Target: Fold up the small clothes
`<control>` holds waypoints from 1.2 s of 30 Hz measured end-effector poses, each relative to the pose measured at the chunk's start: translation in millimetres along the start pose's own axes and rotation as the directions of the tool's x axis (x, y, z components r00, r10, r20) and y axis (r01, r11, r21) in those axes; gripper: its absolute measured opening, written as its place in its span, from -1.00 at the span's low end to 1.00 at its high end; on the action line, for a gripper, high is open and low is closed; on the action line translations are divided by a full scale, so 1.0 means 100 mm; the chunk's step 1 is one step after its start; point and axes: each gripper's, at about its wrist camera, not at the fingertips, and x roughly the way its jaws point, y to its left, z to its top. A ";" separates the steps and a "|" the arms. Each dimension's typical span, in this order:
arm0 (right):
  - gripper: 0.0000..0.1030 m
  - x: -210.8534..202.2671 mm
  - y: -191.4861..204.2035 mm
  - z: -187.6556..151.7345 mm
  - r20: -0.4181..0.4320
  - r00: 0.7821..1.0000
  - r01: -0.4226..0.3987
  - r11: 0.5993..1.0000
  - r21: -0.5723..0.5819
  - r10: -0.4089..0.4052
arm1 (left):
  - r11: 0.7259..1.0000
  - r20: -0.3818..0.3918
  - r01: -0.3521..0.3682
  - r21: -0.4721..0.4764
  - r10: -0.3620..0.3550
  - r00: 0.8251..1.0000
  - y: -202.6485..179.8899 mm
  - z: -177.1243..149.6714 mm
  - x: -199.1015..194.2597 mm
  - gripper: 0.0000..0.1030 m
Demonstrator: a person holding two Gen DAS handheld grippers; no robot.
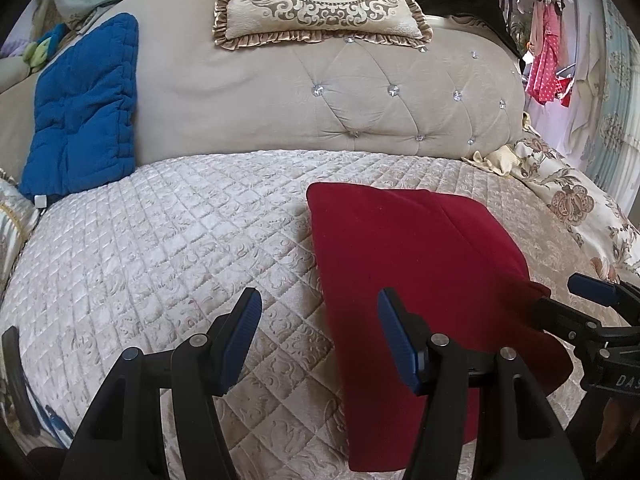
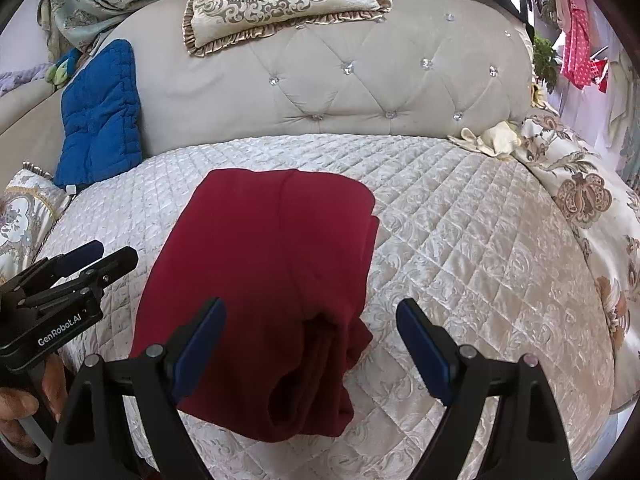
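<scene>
left gripper [image 1: 320, 320]: matte black plastic linkage arms, round silver pivot pins, ribbed blue rubber pads on its fingers [image 1: 243, 336] | side marking in white: "GenRobot.AI" | right gripper [image 2: 310, 334]: same black arms, silver pins, blue pads on its fingers [image 2: 424, 350]; white letters "DAS" visible, rest cut off | person's hand [image 2: 24, 404]: on pale grey handle

We're in a home bedroom here: a bed spread with a cream quilted coverlet [image 1: 168, 240], backed by a beige tufted headboard [image 1: 360, 92] studded with crystal buttons. An ornate embroidered, frilled cushion [image 1: 320, 0] sits on top of it, a blue padded cushion [image 1: 80, 112] leans at the left, and clothes hang [image 1: 548, 68] by the bright window on the right.
</scene>
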 end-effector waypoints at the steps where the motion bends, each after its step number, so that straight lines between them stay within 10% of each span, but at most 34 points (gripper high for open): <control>1: 0.75 0.00 0.00 0.00 -0.001 1.000 -0.001 1.000 0.002 0.001 | 1.000 0.001 0.000 0.000 0.000 1.000 0.00 0.00 0.00 -0.24; 36: 0.75 0.09 0.08 -0.04 -0.028 0.999 -0.018 1.000 0.001 0.018 | 1.000 0.007 0.003 0.007 -0.003 1.000 0.00 -0.01 0.01 -0.24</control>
